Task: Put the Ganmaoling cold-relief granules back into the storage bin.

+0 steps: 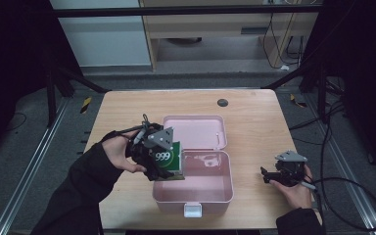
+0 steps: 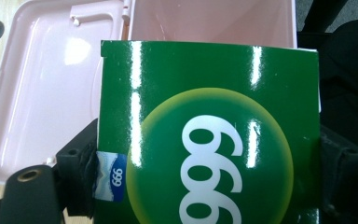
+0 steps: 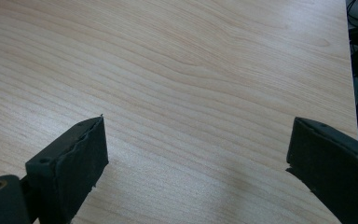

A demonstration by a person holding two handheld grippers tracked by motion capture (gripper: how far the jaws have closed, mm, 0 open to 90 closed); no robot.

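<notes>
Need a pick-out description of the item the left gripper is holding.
Start at the open pink plastic box mid-table. At its left edge, the left gripper clamps a glossy green carton. Its large white "999" in a yellow-green circle marks it; nothing else is green.

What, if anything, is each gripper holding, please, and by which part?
The left gripper clamps the green box by its two side edges; the right gripper holds nothing.
</notes>
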